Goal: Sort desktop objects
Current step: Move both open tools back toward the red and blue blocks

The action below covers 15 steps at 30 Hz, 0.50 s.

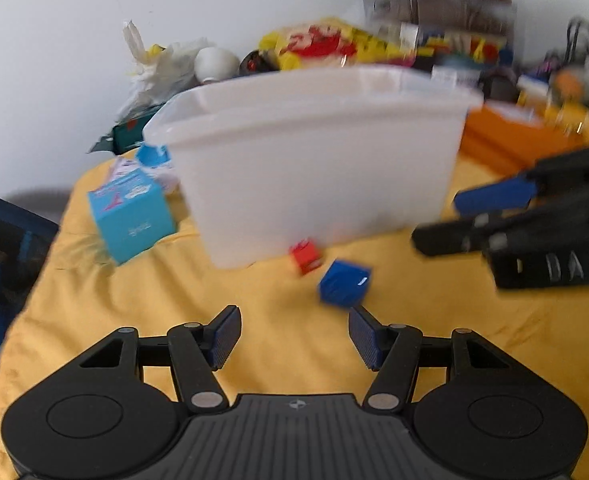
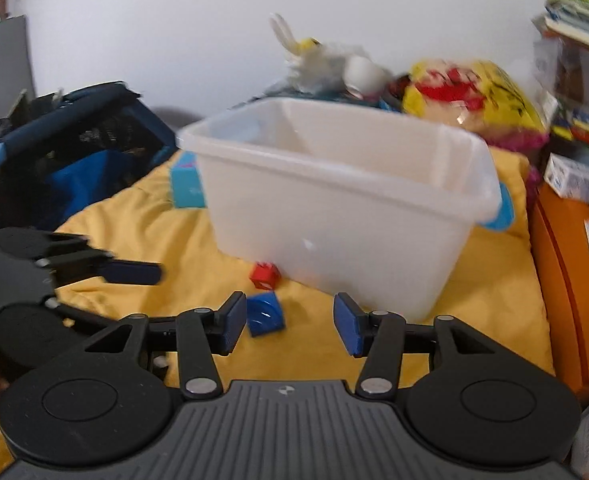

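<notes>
Blue block [image 1: 344, 283] and red block [image 1: 305, 255] lie on the yellow-covered tabletop [image 1: 134, 300], red touching the white plastic bin's [image 1: 314, 168] front wall, blue just beside it. Left tongs [image 1: 294, 338] open wide, empty. Right tongs [image 2: 289, 328] part-open, empty, blue block just ahead.

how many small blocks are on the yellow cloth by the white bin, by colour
red block: 1, against the foot of the white bin
blue block: 1, just in front of the red one
total: 2 blocks on the yellow cloth
</notes>
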### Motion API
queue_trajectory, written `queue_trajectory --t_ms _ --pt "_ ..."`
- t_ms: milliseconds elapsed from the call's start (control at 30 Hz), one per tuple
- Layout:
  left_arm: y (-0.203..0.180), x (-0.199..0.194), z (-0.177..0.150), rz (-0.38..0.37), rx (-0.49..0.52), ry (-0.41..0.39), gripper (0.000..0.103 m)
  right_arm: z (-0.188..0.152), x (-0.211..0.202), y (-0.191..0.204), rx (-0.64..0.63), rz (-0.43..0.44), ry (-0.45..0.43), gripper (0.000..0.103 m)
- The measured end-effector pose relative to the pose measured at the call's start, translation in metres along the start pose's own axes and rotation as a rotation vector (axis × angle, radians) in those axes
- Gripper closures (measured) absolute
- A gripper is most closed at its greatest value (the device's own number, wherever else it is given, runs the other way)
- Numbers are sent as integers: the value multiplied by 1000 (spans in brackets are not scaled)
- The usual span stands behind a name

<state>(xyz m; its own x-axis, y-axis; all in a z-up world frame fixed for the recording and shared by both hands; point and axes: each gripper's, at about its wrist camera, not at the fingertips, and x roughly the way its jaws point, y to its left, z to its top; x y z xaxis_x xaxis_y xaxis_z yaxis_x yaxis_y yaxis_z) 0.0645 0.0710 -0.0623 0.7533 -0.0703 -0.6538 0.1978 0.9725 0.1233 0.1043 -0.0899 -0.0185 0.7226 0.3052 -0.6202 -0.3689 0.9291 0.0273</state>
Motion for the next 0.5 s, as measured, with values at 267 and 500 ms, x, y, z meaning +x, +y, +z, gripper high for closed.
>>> queue_trajectory --t_ms 267,500 --pt "7 0 -11 24 3 28 40 0 47 11 -76 46 108 64" --pt "23 2 -15 37 -20 59 40 -6 83 22 -80 80 167 51"
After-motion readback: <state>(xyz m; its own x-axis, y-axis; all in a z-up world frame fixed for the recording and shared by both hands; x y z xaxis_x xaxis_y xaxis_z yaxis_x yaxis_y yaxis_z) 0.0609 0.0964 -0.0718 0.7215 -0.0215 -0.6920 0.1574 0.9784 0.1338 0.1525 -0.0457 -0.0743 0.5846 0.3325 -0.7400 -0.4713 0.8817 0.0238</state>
